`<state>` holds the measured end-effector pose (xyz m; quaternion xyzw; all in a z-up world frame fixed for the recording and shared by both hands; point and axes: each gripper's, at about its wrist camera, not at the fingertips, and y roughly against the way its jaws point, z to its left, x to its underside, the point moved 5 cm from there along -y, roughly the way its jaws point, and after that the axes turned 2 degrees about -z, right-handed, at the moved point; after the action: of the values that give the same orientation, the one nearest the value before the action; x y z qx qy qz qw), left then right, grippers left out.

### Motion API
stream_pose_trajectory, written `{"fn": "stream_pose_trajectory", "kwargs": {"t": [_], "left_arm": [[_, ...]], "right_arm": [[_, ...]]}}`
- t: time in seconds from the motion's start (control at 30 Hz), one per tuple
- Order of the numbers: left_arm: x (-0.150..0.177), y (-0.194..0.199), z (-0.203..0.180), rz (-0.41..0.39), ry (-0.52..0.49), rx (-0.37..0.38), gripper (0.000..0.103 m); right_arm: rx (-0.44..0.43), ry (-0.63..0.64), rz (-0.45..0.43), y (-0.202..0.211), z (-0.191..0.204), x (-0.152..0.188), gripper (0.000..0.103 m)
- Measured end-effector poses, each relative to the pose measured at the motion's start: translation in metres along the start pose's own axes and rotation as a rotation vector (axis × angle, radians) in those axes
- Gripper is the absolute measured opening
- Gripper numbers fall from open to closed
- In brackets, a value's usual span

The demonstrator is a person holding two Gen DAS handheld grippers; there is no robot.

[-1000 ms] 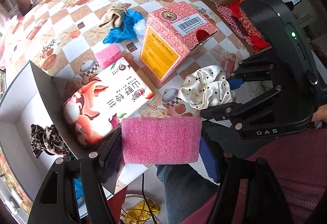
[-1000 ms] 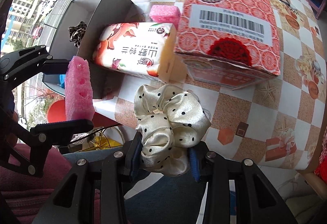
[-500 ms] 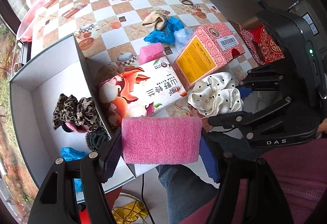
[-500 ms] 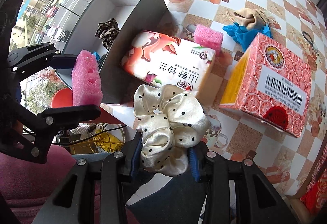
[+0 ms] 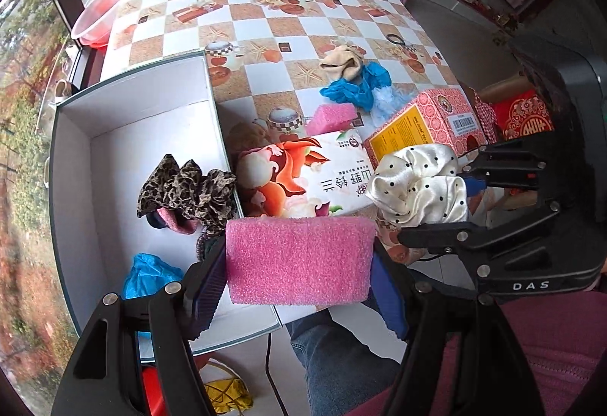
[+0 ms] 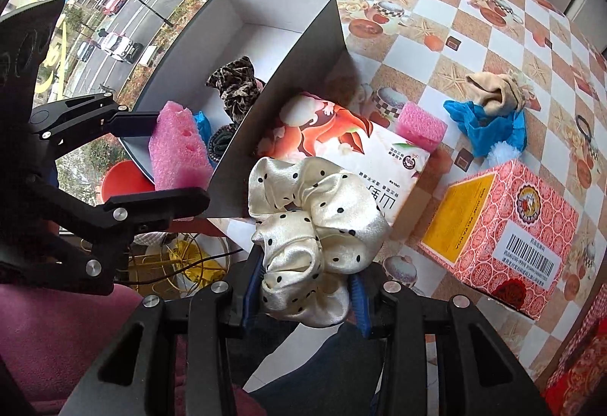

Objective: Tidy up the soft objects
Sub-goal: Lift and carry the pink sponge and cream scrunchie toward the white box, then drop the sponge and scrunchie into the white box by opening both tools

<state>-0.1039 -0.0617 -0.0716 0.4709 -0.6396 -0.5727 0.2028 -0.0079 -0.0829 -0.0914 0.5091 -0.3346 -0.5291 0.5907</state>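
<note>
We are holding a soft thing in each hand beside the open white box [image 5: 132,135], which is sitting at the left edge of the checkered table [image 5: 265,18]. The left gripper [image 5: 297,273] is clamped on a pink foam sponge [image 5: 299,260], pads pressing both its ends, and the sponge is hanging over the box's near right corner. The right gripper [image 6: 303,287] is pinching a cream polka-dot scrunchie [image 6: 315,222] low in its folds, just right of the box wall and above the printed tissue pack [image 6: 341,146]. Inside the box we are seeing a leopard-print scrunchie [image 5: 186,188], something blue [image 5: 148,275] and a dark scrunchie, partly hidden. Still lying out on the table are a second pink sponge [image 6: 419,124], a beige cloth [image 6: 493,90] on a blue one [image 6: 485,127], and a red patterned carton [image 6: 508,230], which looks too stiff to belong with the soft things. Risks, as we are judging them: the sponge is sitting so close to the corner that letting go here could bounce it off the rim and onto the floor. The scrunchie is slippery satin, held by a small bite, so a quick swing could shake it free short of the box. With both tools crowding the same corner, they could knock together or nudge the light box off the table edge.
</note>
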Motion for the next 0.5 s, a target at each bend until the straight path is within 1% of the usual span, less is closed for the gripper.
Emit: {"fn": "stream_pose_trajectory", "kwargs": {"t": [0.13,0.27,0.37,0.5], "left_arm": [[-0.001,0.003,0.018,-0.023,0.076,-0.020,0.073],[0.000,0.009,0.045,-0.053,0.181,-0.060,0.073],[0.007,0.011,0.068,-0.065,0.260,-0.095,0.073],[0.020,0.011,0.101,-0.058,0.356,-0.150,0.073]], "right_arm": [[-0.001,0.014,-0.004,0.001,0.004,-0.011,0.041],[-0.009,0.031,-0.017,0.001,0.011,-0.027,0.041],[-0.024,0.043,-0.025,-0.002,0.018,-0.041,0.041],[-0.056,0.071,-0.012,-0.012,0.036,-0.059,0.041]]}}
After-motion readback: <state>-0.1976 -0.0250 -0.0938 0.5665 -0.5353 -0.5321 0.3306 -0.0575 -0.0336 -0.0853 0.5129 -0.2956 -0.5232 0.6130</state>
